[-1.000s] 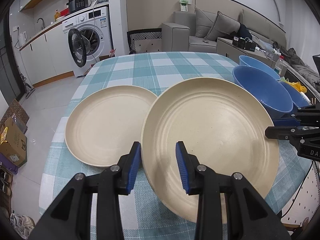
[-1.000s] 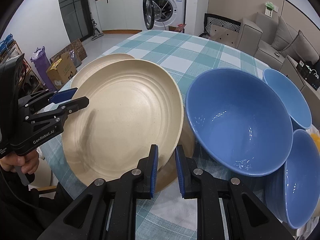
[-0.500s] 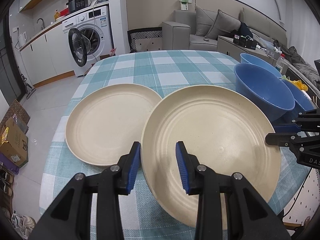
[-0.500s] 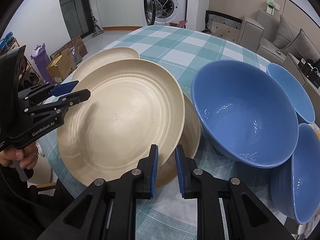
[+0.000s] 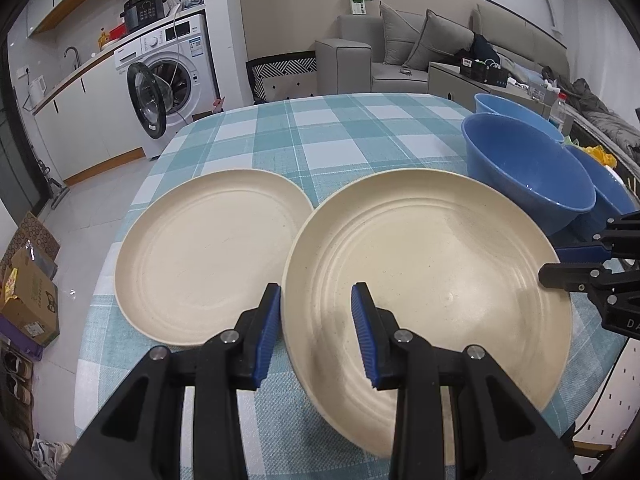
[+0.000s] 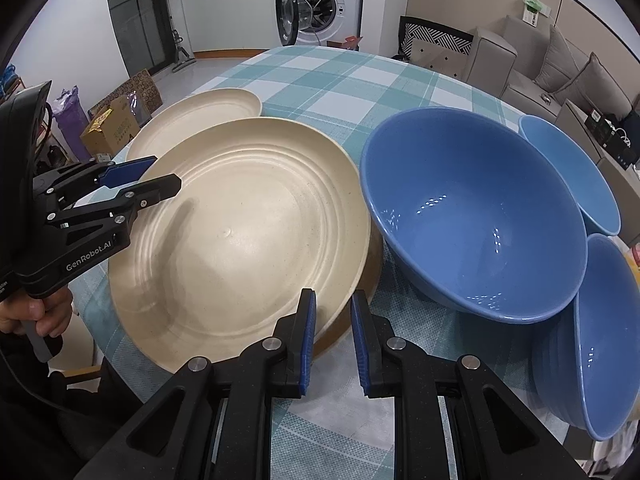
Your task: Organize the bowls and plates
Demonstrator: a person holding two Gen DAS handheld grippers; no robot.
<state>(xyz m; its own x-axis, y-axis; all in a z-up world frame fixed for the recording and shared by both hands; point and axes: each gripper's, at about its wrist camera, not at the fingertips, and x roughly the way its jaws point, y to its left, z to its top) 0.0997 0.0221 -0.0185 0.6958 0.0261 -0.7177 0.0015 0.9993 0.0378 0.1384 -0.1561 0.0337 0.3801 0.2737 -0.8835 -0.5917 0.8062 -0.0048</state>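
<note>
A large cream plate point(image 5: 432, 292) lies on the checked table, and also shows in the right wrist view point(image 6: 240, 240). A second cream plate point(image 5: 208, 248) lies to its left, its far edge visible in the right wrist view point(image 6: 200, 116). My left gripper point(image 5: 316, 328) is open, its jaws straddling the big plate's near rim. My right gripper point(image 6: 332, 344) is open with a narrow gap around the plate's opposite rim. Three blue bowls sit at the right: a big one point(image 6: 472, 220), one behind point(image 6: 572, 172), one in front point(image 6: 600, 340).
The table point(image 5: 320, 128) has a teal and white checked cloth. The table's edge runs close under both grippers. A washing machine point(image 5: 168, 80) and a sofa point(image 5: 420, 52) stand beyond the table. Boxes point(image 5: 28, 296) lie on the floor at the left.
The big plate has come down from a tilted, lifted pose to lie lower on the table. The right gripper's jaws have opened a little. The left gripper's jaws stay open.
</note>
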